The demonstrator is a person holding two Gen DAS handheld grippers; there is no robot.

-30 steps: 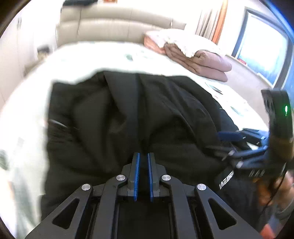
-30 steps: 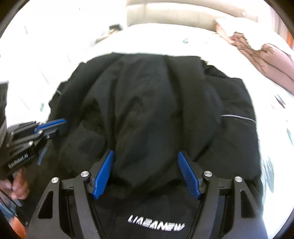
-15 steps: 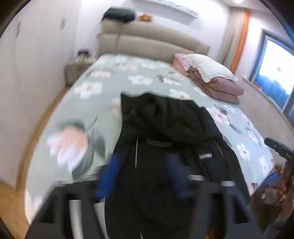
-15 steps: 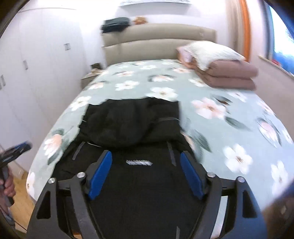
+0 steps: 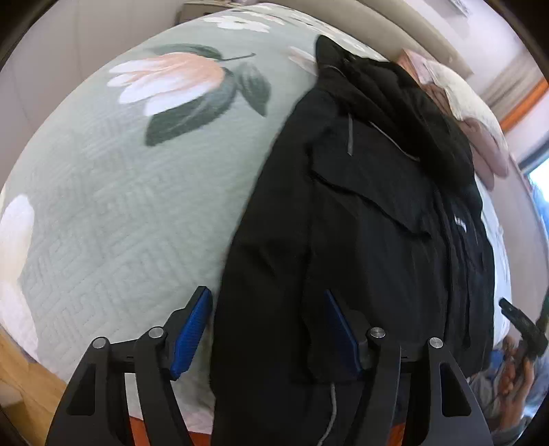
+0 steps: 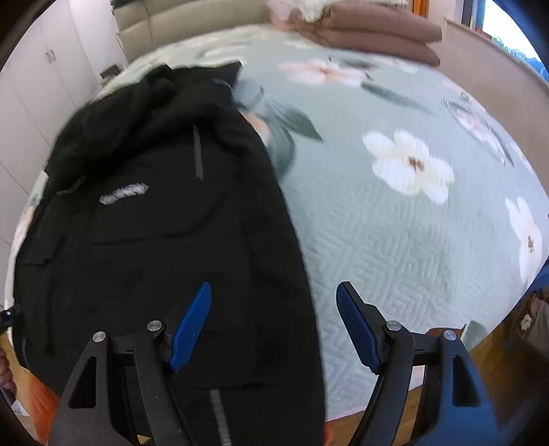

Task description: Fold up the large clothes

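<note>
Black padded hooded jacket (image 5: 360, 212) (image 6: 154, 223) lies flat on the pale green quilted floral bedspread (image 5: 120, 192) (image 6: 394, 240). Its long axis runs from the near foot edge of the bedspread toward the far headboard end, with the hood at the far end and the hem hanging over the near edge. White chest logo faces up, grey zipper strips visible. Jacket sits toward the bedspread's left half. Left gripper (image 5: 264, 329) has its blue pads spread wide, straddling the jacket's left edge near the hem, gripping nothing. Right gripper (image 6: 274, 326) is also spread wide, over the jacket's right edge, gripping nothing. Folded brown-pink blankets (image 6: 370, 34) (image 5: 480, 144) sit on the bedspread's far right, well apart from the jacket. Beige upholstered headboard (image 6: 192, 24) stands beyond.
</note>
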